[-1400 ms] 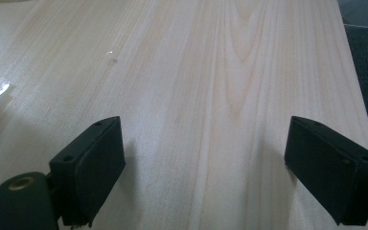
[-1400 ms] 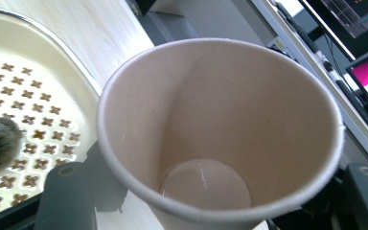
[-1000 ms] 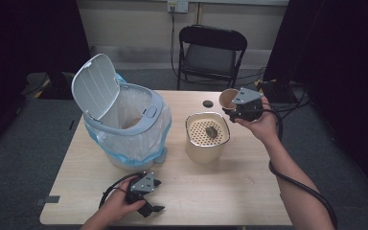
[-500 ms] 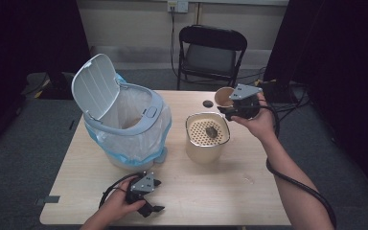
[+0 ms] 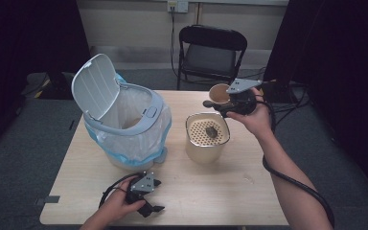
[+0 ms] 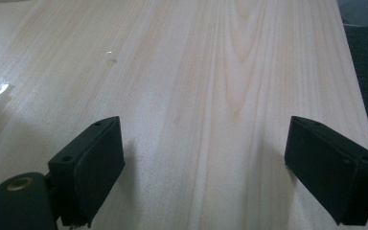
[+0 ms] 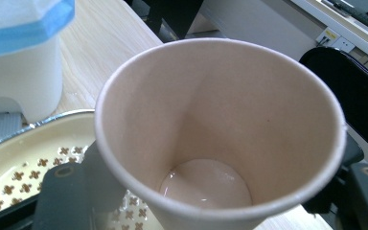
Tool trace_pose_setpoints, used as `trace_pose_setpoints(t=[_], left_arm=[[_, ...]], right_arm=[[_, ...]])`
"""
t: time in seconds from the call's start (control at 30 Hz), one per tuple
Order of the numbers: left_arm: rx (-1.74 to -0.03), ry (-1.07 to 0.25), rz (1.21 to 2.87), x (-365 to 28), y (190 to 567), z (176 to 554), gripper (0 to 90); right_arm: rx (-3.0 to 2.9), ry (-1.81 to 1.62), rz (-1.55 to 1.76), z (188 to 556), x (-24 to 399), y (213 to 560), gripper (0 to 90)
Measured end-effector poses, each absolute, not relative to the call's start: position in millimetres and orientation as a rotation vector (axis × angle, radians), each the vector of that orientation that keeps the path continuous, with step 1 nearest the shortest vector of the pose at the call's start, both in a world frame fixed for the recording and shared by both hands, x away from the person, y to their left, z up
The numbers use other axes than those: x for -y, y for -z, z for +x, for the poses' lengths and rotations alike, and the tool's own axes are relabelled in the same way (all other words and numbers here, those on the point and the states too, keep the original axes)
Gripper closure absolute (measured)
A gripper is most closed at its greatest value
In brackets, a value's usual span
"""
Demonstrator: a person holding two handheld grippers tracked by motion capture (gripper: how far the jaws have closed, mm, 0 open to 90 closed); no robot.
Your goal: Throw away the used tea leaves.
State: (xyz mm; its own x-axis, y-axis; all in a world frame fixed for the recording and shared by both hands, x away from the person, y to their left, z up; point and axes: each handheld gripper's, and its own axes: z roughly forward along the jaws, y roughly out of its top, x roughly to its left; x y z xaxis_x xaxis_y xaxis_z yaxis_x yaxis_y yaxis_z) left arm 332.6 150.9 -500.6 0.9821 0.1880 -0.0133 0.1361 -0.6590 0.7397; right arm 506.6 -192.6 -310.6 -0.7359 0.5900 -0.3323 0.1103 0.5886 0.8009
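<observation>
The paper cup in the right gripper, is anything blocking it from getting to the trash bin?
Not really. The paper cup is held above the table, the bin has its lid up, and the strainer pot sits below, beside that path.

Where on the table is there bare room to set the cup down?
Bare wood lies in front of the strainer pot, out to the table front and right edges. Crowded: bin to pot, and the left gripper front-left. Right gripper holds the cup.
</observation>
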Motion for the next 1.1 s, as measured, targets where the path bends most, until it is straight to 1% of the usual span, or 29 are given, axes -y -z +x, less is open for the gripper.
trace_pose_setpoints(t=[1.1], left_arm=[[-0.226, -0.083, 2.302, -150.9, 500.3, 332.3, 12.7]], right_arm=[[-2.340, -1.121, 0.514, 508.7, 154.6, 287.0, 27.7]])
